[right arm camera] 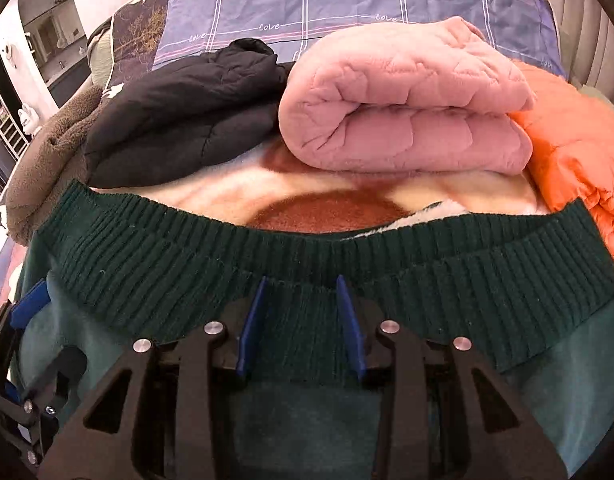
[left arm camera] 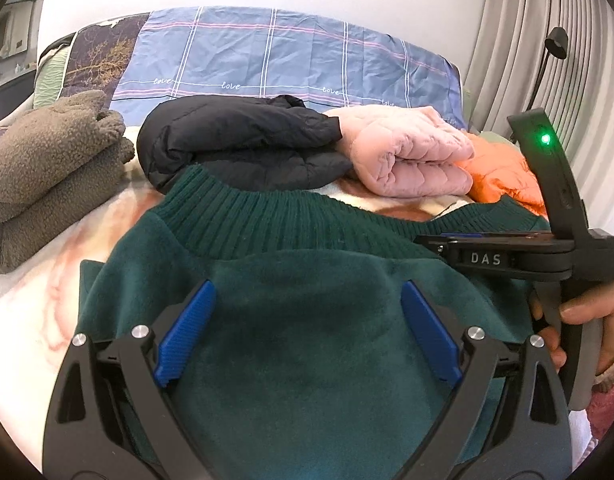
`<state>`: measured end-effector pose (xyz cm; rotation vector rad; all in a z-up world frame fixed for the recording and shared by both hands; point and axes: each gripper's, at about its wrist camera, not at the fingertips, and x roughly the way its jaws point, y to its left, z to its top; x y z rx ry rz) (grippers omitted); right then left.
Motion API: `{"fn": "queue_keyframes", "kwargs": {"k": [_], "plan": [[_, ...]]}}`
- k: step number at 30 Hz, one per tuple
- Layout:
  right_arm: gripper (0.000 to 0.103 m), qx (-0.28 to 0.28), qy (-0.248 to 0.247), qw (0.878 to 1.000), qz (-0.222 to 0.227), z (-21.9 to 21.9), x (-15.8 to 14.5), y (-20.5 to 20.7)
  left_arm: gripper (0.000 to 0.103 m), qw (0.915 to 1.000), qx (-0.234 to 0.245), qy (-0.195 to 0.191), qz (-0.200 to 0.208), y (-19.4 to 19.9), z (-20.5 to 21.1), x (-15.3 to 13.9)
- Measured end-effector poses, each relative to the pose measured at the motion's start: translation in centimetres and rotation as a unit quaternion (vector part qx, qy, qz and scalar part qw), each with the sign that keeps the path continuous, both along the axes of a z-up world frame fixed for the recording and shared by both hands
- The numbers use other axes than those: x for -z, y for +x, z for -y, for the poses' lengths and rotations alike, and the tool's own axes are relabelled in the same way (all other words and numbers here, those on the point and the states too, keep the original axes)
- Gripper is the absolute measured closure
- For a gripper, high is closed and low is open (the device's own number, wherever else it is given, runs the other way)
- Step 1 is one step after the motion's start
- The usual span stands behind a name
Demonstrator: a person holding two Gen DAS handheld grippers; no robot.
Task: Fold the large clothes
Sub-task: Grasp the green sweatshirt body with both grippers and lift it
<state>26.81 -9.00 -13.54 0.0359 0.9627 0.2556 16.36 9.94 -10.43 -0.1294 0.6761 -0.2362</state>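
A dark green sweater point(left arm camera: 307, 360) lies on the bed, its ribbed hem point(right arm camera: 347, 248) toward the far side. My left gripper point(left arm camera: 307, 286) stands open over the fleece body, blue pads wide apart and nothing pinched between them. My right gripper point(right arm camera: 301, 280) sits on the hem's near edge with its pads a narrow gap apart. Ribbed knit lies flat between them and I see no pinched fold. In the left wrist view the right gripper point(left arm camera: 431, 240) rests on the hem at the right, with a hand point(left arm camera: 587, 320) on its handle.
Folded clothes line the far side: a brown fleece point(left arm camera: 47, 176), a black padded jacket point(left arm camera: 243, 148), a pink quilted piece point(right arm camera: 407, 112) and an orange jacket point(right arm camera: 579, 152). A blue checked pillow point(left arm camera: 287, 60) lies behind them. A patterned blanket point(right arm camera: 327, 208) covers the bed. Curtains point(left arm camera: 547, 40) hang at the right.
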Motion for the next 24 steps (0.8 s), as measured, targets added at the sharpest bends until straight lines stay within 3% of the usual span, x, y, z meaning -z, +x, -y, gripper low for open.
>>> {"fn": "queue_keyframes", "kwargs": {"k": [8,11,14,16,18,21,24], "plan": [[0.065,-0.001,0.003,1.0,0.008,0.0,-0.3,0.4,0.007,1.0,-0.001,-0.001,0.001,-0.1,0.0,0.0],[0.065,0.005,0.019,1.0,0.014,0.9,-2.5,-0.7,0.007,1.0,0.0,-0.005,0.002,-0.2,-0.1,0.0],[0.064,-0.019,0.006,0.998,0.054,0.7,-5.1,-3.8,0.007,1.0,0.0,-0.006,0.002,-0.1,-0.1,-0.1],[0.052,-0.046,-0.036,0.997,0.042,-0.1,-3.5,-4.2,0.007,1.0,-0.001,-0.004,0.002,-0.2,-0.1,-0.1],[0.046,-0.045,-0.039,0.997,0.04,0.0,-1.2,-3.6,0.007,1.0,0.001,-0.004,0.001,-0.1,0.0,-0.1],[0.045,-0.036,-0.049,0.997,0.043,-0.3,-1.6,-3.6,0.007,1.0,0.003,-0.001,0.0,-0.2,-0.1,-0.1],[0.042,-0.045,-0.075,0.994,0.061,-0.7,-2.3,-4.5,0.007,0.9996,0.013,-0.025,-0.004,-0.6,-1.5,-1.2]]}}
